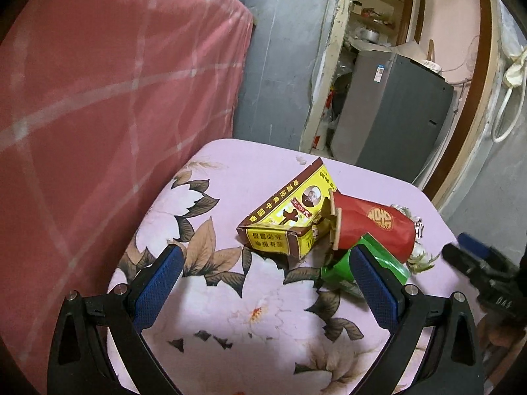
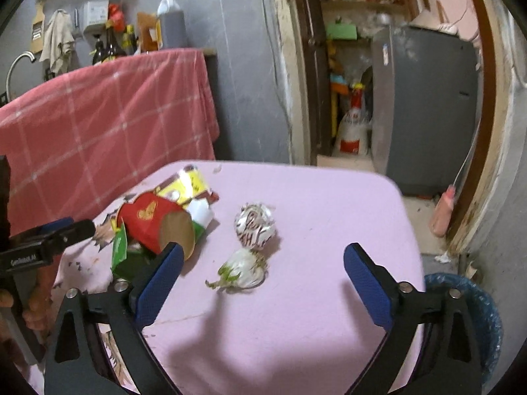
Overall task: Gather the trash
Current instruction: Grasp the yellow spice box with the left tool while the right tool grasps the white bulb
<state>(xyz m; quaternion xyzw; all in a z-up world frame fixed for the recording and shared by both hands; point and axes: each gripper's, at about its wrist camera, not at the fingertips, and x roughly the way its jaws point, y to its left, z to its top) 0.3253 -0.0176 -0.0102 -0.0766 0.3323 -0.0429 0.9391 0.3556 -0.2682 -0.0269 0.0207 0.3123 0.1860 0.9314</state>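
Observation:
Trash lies on a small table under a pink flowered cloth. A torn yellow and brown box leans against a red paper cup lying on its side, with a green wrapper under the cup. My left gripper hovers open just short of the box, nothing between its fingers. In the right wrist view the red cup and box sit at the left. Two crumpled wrappers, one with red print and one white and green, lie ahead of my open right gripper.
A red checked cloth hangs over furniture left of the table. A blue-lined bin stands on the floor at the table's right. Beyond it are a doorway, a grey appliance and cluttered shelves. The other gripper shows at the left edge.

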